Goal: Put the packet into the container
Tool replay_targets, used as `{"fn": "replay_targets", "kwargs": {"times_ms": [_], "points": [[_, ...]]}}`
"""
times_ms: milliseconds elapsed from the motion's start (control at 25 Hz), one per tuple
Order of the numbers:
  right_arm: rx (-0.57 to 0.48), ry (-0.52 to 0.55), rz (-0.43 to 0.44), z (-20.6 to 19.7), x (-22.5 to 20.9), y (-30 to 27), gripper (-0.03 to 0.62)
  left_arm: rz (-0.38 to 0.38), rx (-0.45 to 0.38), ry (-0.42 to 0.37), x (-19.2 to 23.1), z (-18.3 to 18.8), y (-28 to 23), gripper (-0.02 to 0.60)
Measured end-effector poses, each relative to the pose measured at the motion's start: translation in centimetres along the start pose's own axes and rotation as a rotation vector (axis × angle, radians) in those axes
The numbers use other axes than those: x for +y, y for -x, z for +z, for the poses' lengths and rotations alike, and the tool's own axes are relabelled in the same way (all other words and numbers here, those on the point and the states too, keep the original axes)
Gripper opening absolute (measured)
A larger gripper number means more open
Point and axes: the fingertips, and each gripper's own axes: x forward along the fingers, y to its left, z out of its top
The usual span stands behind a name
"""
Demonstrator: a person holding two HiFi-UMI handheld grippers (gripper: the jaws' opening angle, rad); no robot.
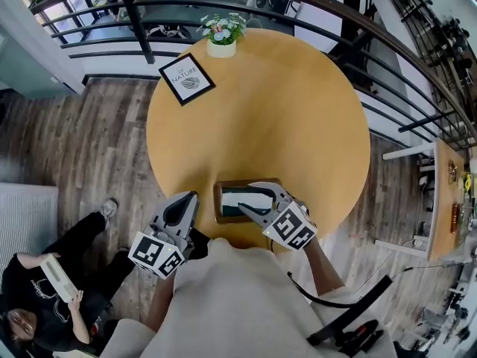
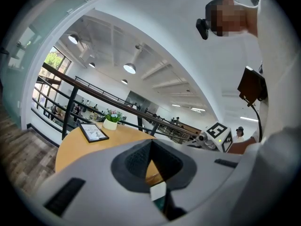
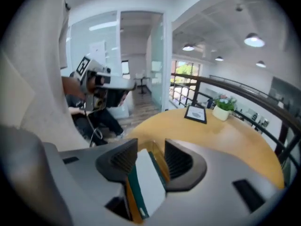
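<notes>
Though the packet (image 3: 148,187) already lies inside the container (image 1: 218,200) at the near edge of the worktop (image 1: 283,118), the right gripper (image 3: 150,147) straddles it, fingers parted and apparently not pressing; seemingly only drawing clear is left. The left gripper (image 1: 191,198) hangs beside the container, fingers closed on nothing. A framed card (image 1: 187,78) reads "NATURE"; the packet's print is unreadable.

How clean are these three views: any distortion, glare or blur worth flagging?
Head view: heavy fisheye bends the railing around the table; even light. Left gripper view: ceiling lamps flare, dark corners. Right gripper view: the packet up close looks soft.
</notes>
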Motion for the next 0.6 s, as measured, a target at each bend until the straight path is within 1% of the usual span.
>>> {"fn": "replay_targets", "kwargs": {"times_ms": [40, 120, 200, 320, 480, 600], "points": [[-0.077, -0.058, -0.048, 0.6, -0.5, 0.4, 0.164, -0.002, 0.0, -0.004, -0.2, 0.1, 0.0, 0.005], [-0.188, -0.157, -0.142, 0.7, -1.3, 0.9, 0.015, -0.004, 0.001, -0.013, -0.6, 0.2, 0.0, 0.005], [-0.244, -0.243, -0.191, 0.1, -1.5, 0.8, 0.006, -0.002, 0.0, -0.022, -0.7, 0.3, 0.1, 0.005], [-0.289, -0.322, -0.201, -0.3, -0.9, 0.6, 0.006, 0.006, 0.011, -0.026, -0.8, 0.2, 0.4, 0.005], [-0.321, -0.334, -0.22, 0.4, -1.5, 0.4, 0.006, -0.001, 0.023, -0.05, -0.9, 0.5, 0.2, 0.005], [-0.358, -0.339, -0.247, 1.3, -2.5, 1.6, 0.006, -0.013, 0.022, -0.074, -2.0, 0.8, -0.1, 0.005]]}}
